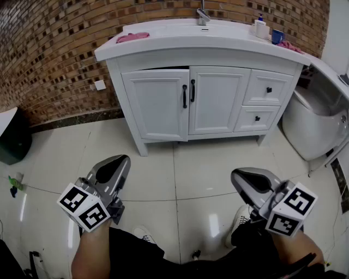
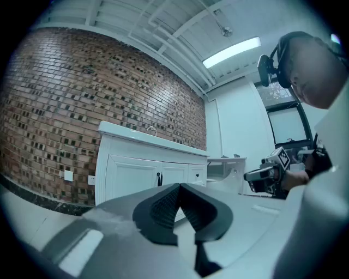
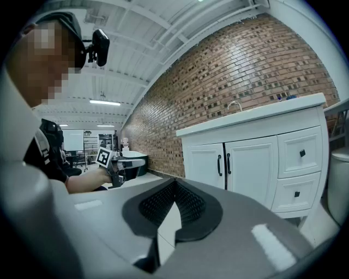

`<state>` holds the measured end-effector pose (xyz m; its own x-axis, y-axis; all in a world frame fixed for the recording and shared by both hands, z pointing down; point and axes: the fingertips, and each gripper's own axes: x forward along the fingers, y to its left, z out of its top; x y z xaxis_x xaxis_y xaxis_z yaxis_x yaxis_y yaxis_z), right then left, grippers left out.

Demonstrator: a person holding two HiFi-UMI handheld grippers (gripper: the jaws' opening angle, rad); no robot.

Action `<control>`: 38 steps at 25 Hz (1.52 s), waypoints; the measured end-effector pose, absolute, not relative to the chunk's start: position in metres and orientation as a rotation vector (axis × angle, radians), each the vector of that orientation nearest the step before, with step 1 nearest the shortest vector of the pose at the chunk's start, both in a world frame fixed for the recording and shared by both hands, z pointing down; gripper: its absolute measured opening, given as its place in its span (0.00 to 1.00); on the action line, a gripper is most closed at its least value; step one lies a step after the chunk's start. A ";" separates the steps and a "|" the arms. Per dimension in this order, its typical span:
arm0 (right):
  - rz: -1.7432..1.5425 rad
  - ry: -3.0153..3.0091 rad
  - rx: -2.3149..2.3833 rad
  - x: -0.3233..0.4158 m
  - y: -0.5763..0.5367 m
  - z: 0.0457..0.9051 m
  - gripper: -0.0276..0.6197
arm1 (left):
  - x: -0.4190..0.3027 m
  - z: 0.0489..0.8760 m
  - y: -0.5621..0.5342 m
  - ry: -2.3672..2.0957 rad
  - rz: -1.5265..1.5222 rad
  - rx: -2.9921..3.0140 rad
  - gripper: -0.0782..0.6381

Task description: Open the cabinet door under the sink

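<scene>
A white vanity cabinet [image 1: 191, 103] stands against the brick wall, with two doors under the sink. Each door has a black vertical handle, the left door's handle [image 1: 184, 96] and the right door's handle [image 1: 192, 90], side by side at the middle. A thin dark gap shows along the top of the left door [image 1: 158, 103]. My left gripper [image 1: 117, 162] and my right gripper [image 1: 242, 175] are held low over the tiled floor, well short of the cabinet, both shut and empty. The left gripper view shows the doors [image 2: 158, 177] far ahead; the right gripper view shows them too [image 3: 223, 163].
Two drawers [image 1: 266, 101] sit right of the doors. On the countertop are a pink cloth [image 1: 132, 37], a faucet [image 1: 203, 16], a bottle [image 1: 260, 27] and a blue cup [image 1: 277, 36]. A white fixture [image 1: 316, 122] stands at right, a dark bin [image 1: 13, 136] at left.
</scene>
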<state>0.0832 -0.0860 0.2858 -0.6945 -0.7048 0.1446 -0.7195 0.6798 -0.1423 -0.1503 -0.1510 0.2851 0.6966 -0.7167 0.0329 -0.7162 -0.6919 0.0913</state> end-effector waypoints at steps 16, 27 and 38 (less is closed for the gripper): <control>0.344 -2.866 1.145 0.067 -0.095 0.277 0.05 | -0.076 0.267 -0.213 -1.168 0.041 2.896 0.16; 0.409 -2.896 1.148 0.077 -0.118 0.268 0.05 | -0.031 0.255 -0.300 -1.236 0.066 2.895 0.24; 0.447 -2.858 1.154 0.096 -0.150 0.284 0.05 | -0.017 0.286 -0.379 -1.328 0.139 2.829 0.26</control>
<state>0.0956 -0.1503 0.2840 -0.7252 -0.6759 0.1312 -0.6837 0.6843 -0.2536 -0.0170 -0.3791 0.2858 0.6359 -0.7670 0.0858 -0.7682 -0.6397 -0.0258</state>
